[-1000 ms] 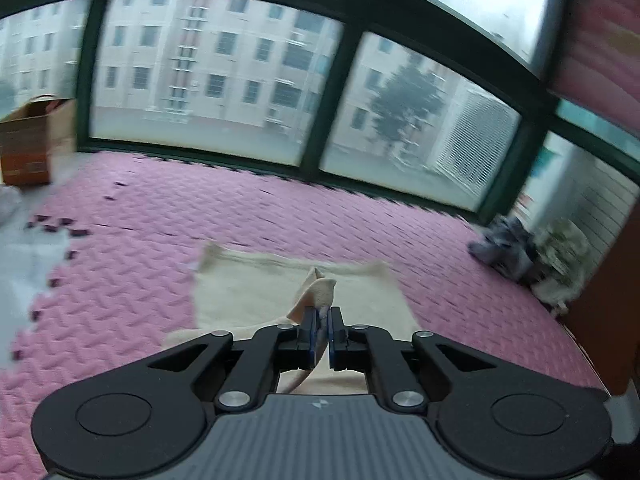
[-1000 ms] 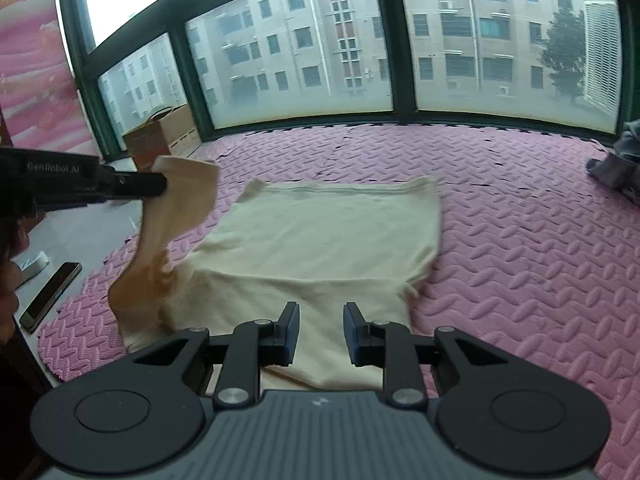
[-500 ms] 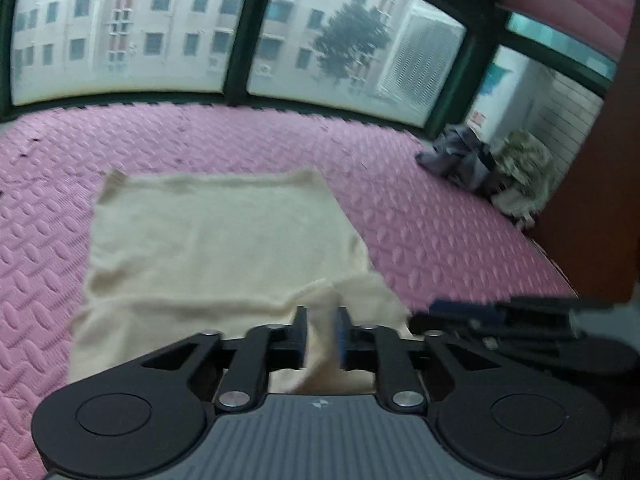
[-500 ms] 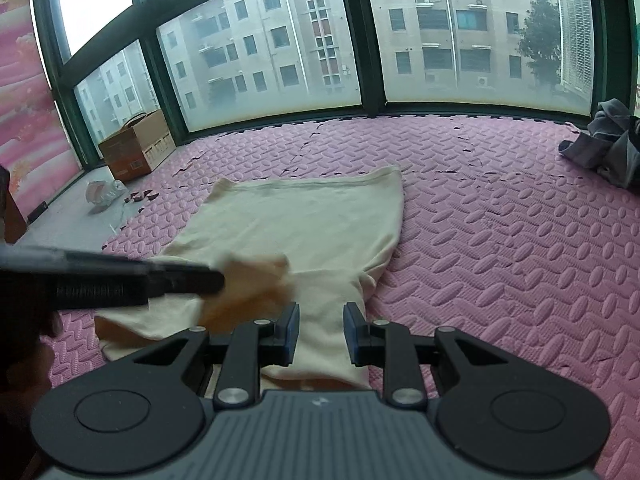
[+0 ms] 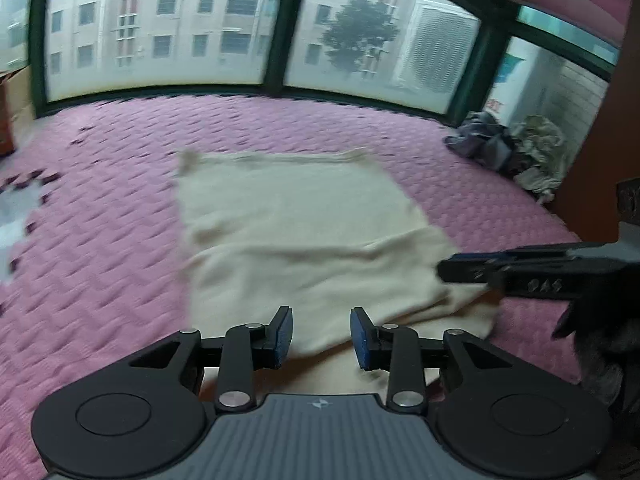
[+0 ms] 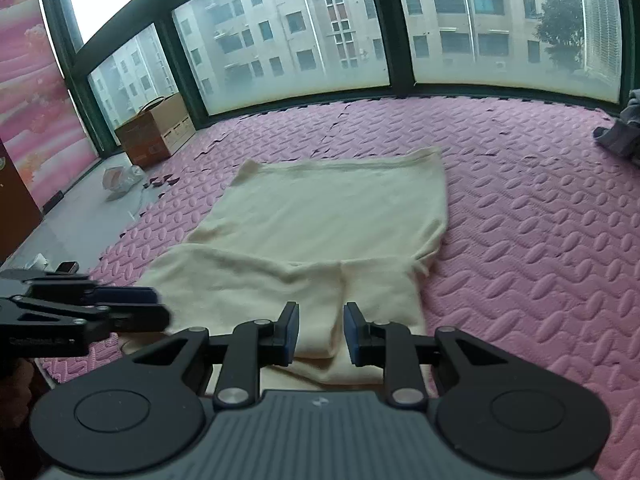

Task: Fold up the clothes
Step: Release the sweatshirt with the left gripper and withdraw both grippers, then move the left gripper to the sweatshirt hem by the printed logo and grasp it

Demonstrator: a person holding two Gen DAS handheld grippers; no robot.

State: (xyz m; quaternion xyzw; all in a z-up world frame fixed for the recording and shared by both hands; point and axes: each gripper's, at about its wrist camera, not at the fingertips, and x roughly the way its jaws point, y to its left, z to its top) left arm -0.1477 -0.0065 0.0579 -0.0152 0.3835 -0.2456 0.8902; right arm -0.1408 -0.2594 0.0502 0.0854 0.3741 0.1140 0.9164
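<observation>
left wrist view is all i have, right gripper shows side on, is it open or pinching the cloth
Observer: Open. The right wrist view shows the right gripper with jaws apart and nothing between them, just above the cream garment.
Operator: near end folded in from both sides?
Observer: Yes, two flaps meet at a line down its near middle.
Operator: anything loose off to my left
Observer: A crumpled plastic bag lies on the bare floor.
</observation>
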